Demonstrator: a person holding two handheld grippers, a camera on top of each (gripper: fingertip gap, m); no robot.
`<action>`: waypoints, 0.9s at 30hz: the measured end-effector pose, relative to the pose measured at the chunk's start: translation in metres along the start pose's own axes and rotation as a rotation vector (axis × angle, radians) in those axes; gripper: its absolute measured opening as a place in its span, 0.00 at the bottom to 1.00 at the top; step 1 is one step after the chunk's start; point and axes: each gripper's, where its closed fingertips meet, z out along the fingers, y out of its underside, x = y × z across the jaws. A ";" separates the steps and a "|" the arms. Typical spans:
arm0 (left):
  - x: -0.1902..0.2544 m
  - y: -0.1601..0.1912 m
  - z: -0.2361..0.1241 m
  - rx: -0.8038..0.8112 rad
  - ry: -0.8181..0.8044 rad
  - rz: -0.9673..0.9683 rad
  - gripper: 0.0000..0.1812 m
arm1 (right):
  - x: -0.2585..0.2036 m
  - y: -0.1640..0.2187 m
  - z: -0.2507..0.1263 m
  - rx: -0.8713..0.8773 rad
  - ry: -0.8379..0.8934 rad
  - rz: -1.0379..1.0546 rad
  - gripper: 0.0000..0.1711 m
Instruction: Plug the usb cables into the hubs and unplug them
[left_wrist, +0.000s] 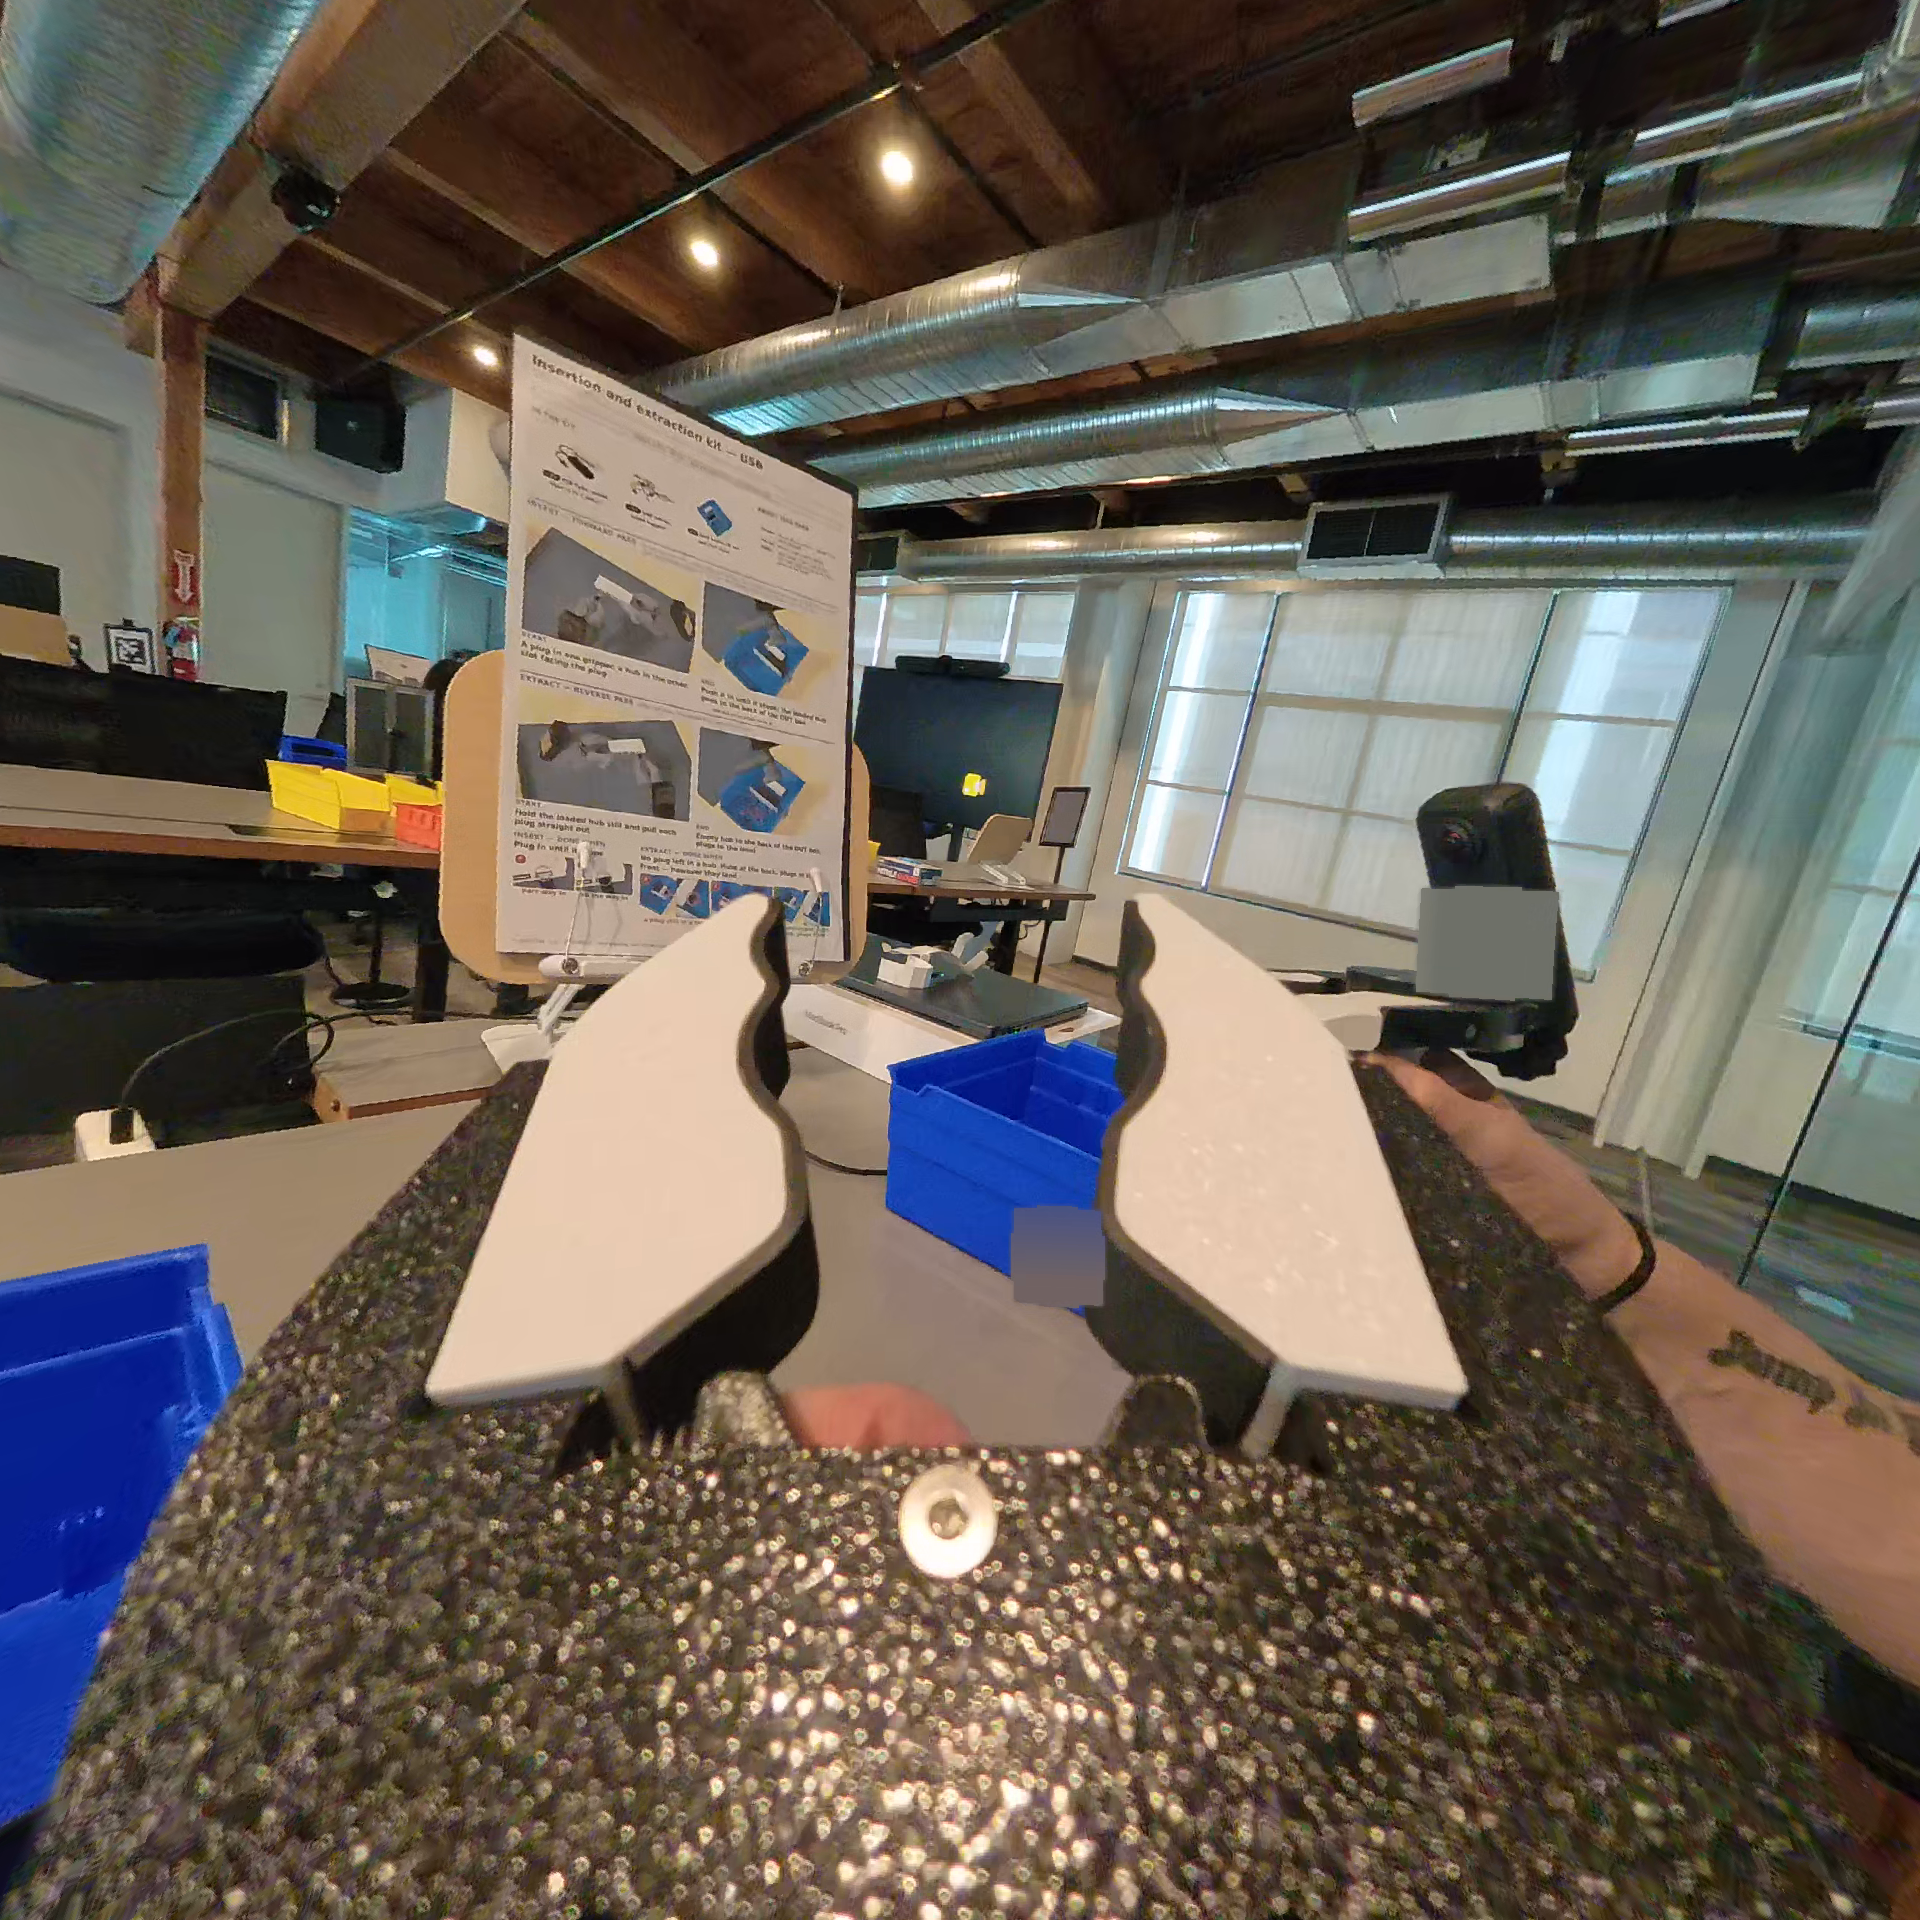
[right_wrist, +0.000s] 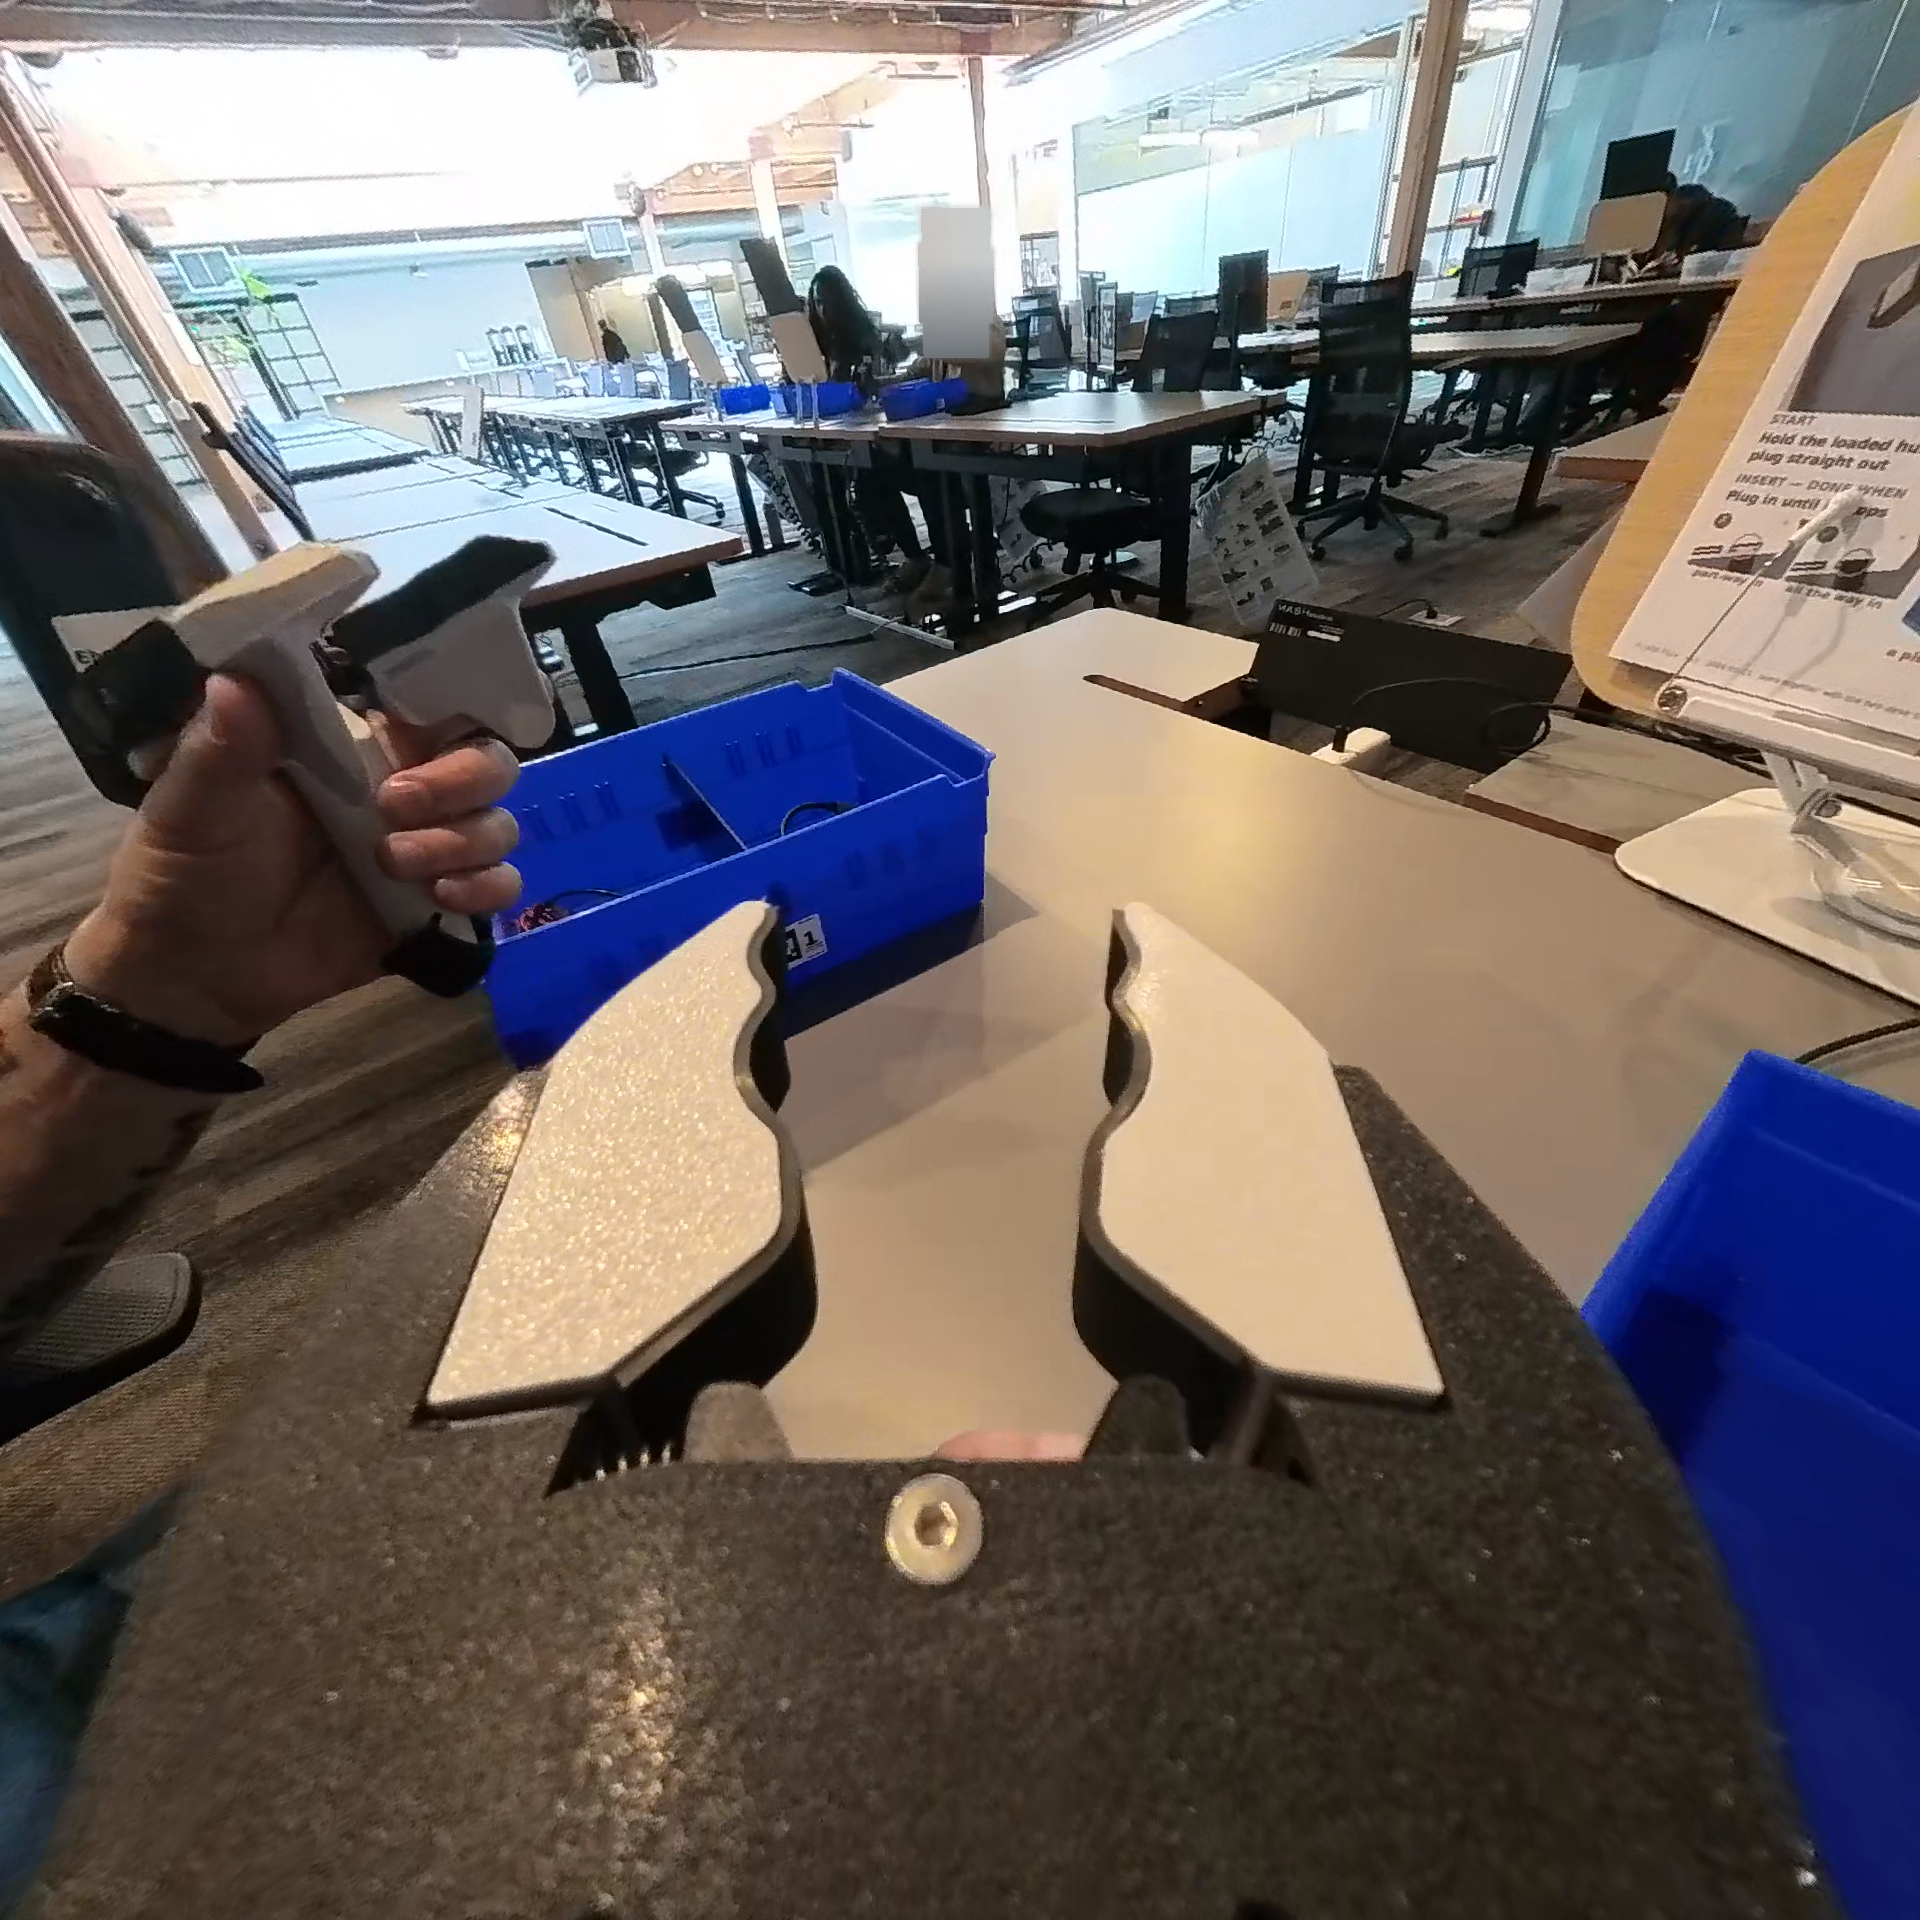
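While both hang empty above the grey table (right_wrist: 1299, 935), the left gripper (left_wrist: 951, 1049) and right gripper (right_wrist: 940, 1039) gape wide; thin black cables (right_wrist: 810, 816) lie in the divided blue plastic bin (right_wrist: 914, 831), probably light and floppy, so grasp the stiff plug.
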 end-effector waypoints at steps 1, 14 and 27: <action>0.001 0.001 0.001 -0.004 0.002 0.009 0.33 | 0.001 0.000 0.000 0.000 -0.001 0.003 0.34; 0.012 0.010 0.005 -0.031 0.019 0.022 0.33 | -0.004 0.011 0.009 -0.019 -0.033 0.032 0.34; 0.007 0.022 0.004 -0.055 0.009 0.003 0.33 | -0.001 0.010 0.013 -0.001 -0.045 0.053 0.34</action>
